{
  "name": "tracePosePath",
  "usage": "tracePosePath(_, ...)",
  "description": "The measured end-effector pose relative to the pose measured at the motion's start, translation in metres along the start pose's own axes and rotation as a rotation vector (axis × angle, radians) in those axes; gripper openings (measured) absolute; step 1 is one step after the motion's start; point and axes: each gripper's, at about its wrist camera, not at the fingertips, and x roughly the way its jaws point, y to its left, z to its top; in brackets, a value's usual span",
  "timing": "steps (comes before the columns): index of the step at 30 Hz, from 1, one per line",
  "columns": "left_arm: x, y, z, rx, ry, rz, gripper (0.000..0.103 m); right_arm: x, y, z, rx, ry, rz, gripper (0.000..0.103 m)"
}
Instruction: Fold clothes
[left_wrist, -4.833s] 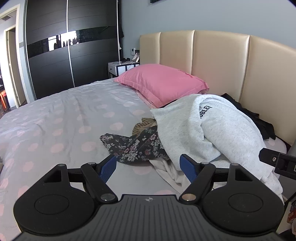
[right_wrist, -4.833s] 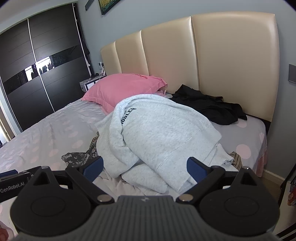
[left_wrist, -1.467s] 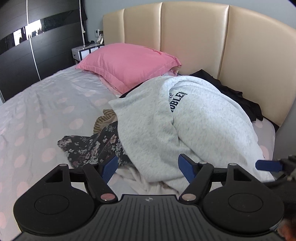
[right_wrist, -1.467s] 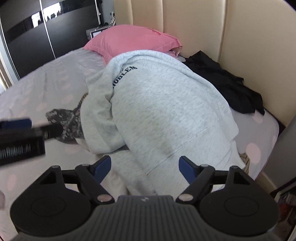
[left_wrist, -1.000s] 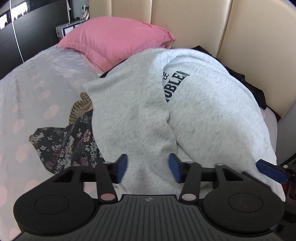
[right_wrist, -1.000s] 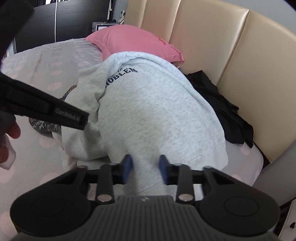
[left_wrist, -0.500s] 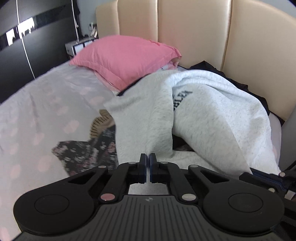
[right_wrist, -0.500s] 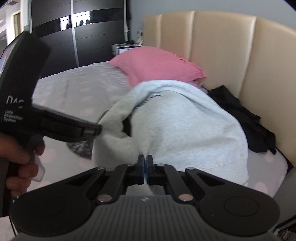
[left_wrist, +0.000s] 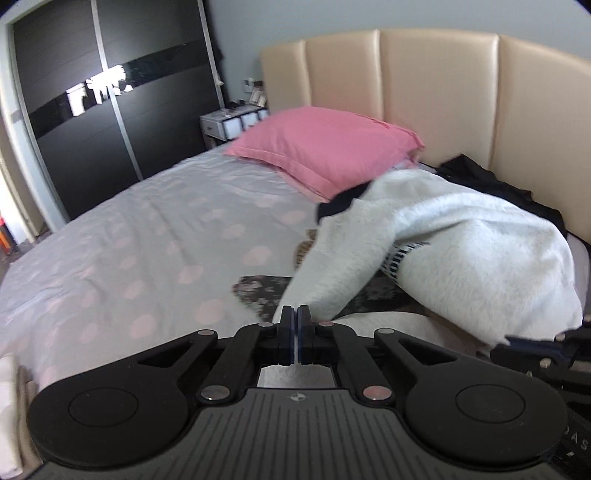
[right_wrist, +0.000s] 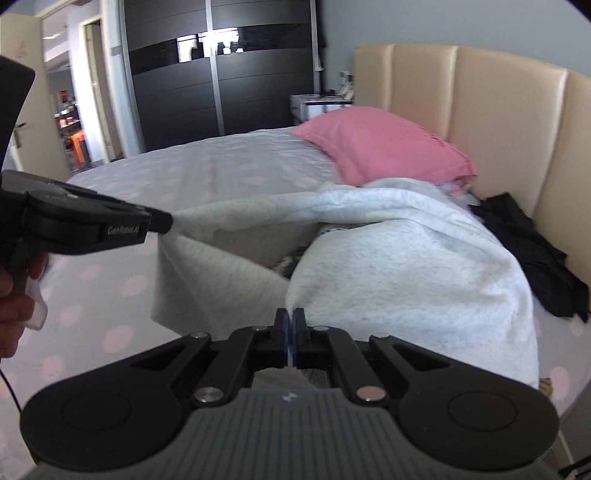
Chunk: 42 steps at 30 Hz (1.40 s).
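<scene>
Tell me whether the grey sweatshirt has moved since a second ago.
Yes. The grey sweatshirt, pinched by both the left gripper and the right gripper, has been pulled up and away from the headboard.

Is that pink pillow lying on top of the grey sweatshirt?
No, the pink pillow rests on the bed by the headboard, and the grey sweatshirt lies in front of it.

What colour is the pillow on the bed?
The pillow is pink; it shows best in the left wrist view.
</scene>
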Motion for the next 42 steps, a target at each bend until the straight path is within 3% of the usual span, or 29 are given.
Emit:
tracePosePath(7, -0.065, 0.078, -0.045, -0.072, -0.006, 0.169, 0.0, -0.021, 0.087, -0.015, -0.048, 0.046, 0.29, 0.003)
tracePosePath(12, -0.104, 0.133, -0.098, -0.138, 0.057, 0.3, 0.0, -0.03, 0.157, -0.04, -0.14, 0.14, 0.485, 0.003)
tracePosePath(17, -0.127, 0.178, -0.166, -0.27, 0.169, 0.336, 0.0, -0.023, 0.192, -0.072, -0.207, 0.271, 0.566, 0.004)
tracePosePath(23, -0.126, 0.179, -0.232, -0.35, 0.244, 0.28, 0.0, -0.009, 0.188, -0.091, -0.236, 0.337, 0.472, 0.018)
tracePosePath(25, -0.129, 0.179, -0.244, -0.389, 0.216, 0.231, 0.0, -0.007, 0.186, -0.091, -0.236, 0.323, 0.426, 0.039)
tracePosePath(31, -0.143, 0.168, -0.258, -0.436, 0.124, 0.075, 0.0, 0.009, 0.184, -0.088, -0.208, 0.306, 0.338, 0.045)
tracePosePath(35, -0.147, 0.155, -0.258, -0.462, 0.087, -0.017, 0.0, 0.011, 0.206, -0.093, -0.344, 0.296, 0.333, 0.058)
tracePosePath(42, -0.149, 0.134, -0.25, -0.451, 0.062, -0.135, 0.0, 0.011, 0.23, -0.116, -0.523, 0.29, 0.405, 0.058)
